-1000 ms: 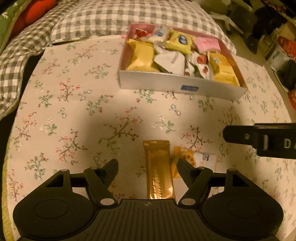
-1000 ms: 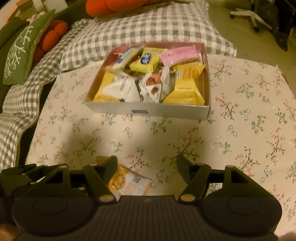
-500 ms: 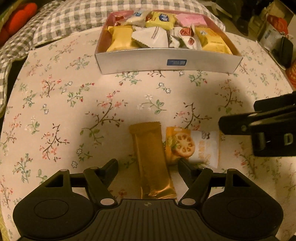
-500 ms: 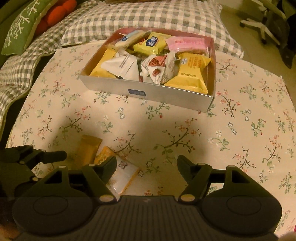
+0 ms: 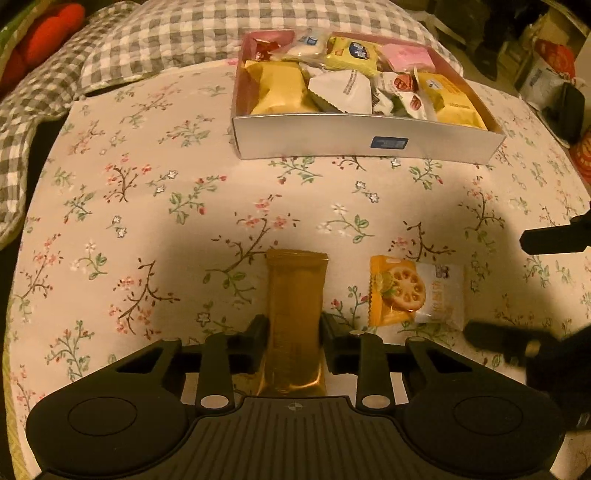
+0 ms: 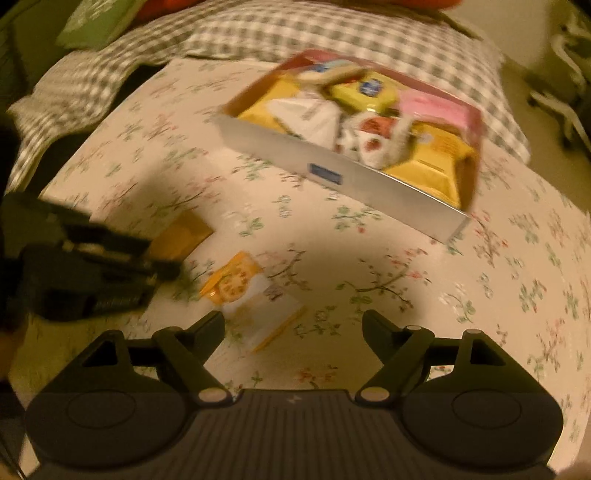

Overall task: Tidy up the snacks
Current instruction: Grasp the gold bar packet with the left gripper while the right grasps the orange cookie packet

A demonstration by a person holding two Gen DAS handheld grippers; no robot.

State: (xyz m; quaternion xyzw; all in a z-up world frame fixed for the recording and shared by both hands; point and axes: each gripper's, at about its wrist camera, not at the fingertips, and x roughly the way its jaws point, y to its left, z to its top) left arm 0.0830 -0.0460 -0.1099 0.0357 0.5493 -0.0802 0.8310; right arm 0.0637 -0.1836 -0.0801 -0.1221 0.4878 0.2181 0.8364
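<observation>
The left tongs (image 5: 293, 341) have just squeezed shut on the gold bar (image 5: 295, 295) to lift it. The right tongs (image 6: 293, 325) have just opened wide by the cookie pack (image 6: 251, 295).

A lived-in home: floral tablecloth (image 5: 147, 192), gingham quilt (image 5: 184, 37), red cushion (image 5: 44, 33), green embroidered pillow (image 6: 96, 26).

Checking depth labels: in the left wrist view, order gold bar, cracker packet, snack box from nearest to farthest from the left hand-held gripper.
1. Gold bar: between the left hand-held gripper fingers.
2. Cracker packet: just right, on the cloth.
3. Snack box: far end, ahead.
</observation>
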